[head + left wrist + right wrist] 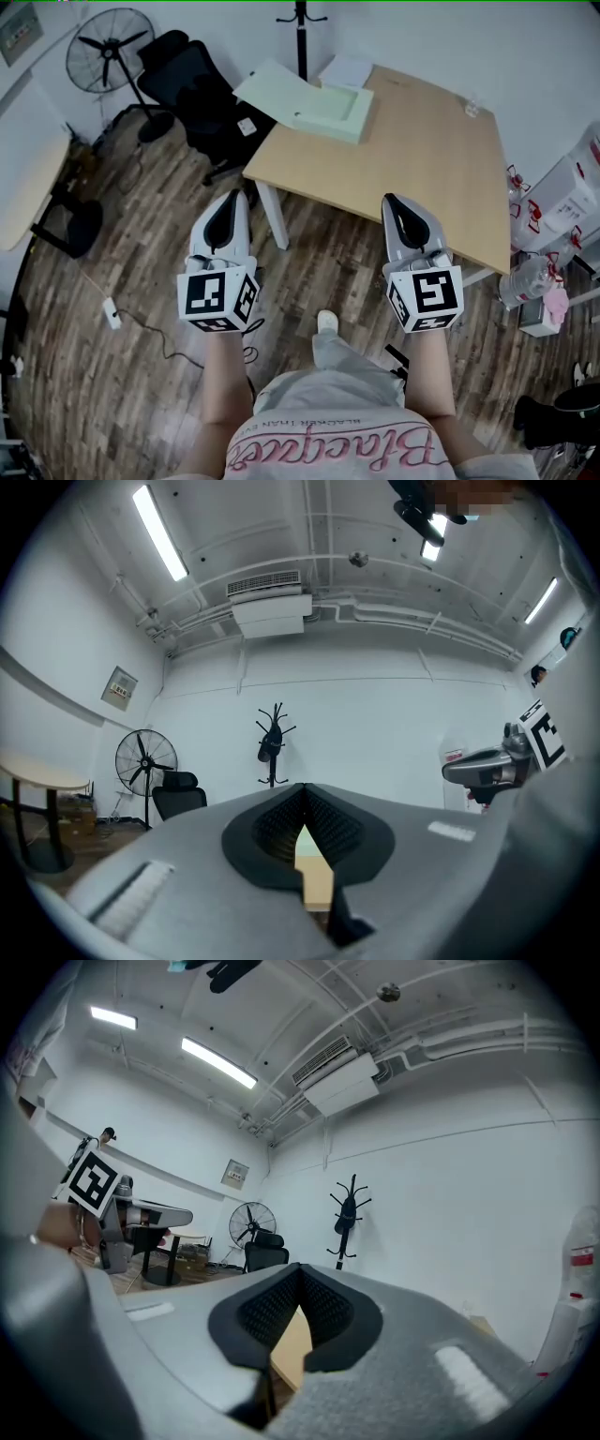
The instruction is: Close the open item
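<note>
A pale green box (330, 111) lies at the far left corner of the wooden table (422, 169), its lid (272, 87) swung open to the left. Both grippers hang over the floor in front of the table, well short of the box. My left gripper (234, 195) is shut with nothing in it, its tips level with the table's near left corner. My right gripper (390, 200) is shut and empty too, its tips over the table's front edge. In the left gripper view the left gripper's (303, 787) pads meet; in the right gripper view the right gripper (300, 1267) looks the same.
A black office chair (202, 94) and a floor fan (112, 47) stand left of the table, a coat stand (302, 28) behind it. White boxes (572, 187) and a water bottle (530, 277) sit at the right. A power strip (112, 312) with cable lies on the floor.
</note>
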{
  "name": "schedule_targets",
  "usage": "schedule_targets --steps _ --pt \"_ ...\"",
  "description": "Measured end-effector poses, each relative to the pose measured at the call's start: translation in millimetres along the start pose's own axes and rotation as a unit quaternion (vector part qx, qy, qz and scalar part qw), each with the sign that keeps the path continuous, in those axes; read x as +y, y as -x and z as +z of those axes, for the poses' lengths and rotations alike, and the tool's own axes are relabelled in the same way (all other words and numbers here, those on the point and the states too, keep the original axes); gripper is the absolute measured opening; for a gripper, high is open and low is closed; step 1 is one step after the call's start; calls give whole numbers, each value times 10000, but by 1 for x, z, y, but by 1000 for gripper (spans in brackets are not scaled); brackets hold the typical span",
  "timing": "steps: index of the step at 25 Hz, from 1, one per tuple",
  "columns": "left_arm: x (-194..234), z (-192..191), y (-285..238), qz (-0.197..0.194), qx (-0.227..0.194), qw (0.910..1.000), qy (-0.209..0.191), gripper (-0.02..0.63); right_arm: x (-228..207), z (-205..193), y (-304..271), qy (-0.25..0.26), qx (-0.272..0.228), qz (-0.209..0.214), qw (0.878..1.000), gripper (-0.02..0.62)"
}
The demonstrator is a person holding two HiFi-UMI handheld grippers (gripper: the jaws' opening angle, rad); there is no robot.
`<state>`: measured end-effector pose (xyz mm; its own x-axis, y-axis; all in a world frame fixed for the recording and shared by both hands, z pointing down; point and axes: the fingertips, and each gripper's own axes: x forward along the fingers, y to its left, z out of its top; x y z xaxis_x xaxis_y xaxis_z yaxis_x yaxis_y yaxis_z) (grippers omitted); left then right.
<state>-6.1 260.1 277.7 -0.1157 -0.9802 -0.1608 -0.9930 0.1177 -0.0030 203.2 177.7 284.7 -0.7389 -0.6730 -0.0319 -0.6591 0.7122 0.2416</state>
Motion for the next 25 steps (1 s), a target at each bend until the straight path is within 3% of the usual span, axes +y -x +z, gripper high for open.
schedule_targets --steps 15,25 --pt "33 -17 -151 326 74 9993 147 17 -78 -19 -150 -171 -58 396 9991 3" --pt "49 -39 -207 471 129 9983 332 15 -95 -40 -202 -69 86 582 9982 3"
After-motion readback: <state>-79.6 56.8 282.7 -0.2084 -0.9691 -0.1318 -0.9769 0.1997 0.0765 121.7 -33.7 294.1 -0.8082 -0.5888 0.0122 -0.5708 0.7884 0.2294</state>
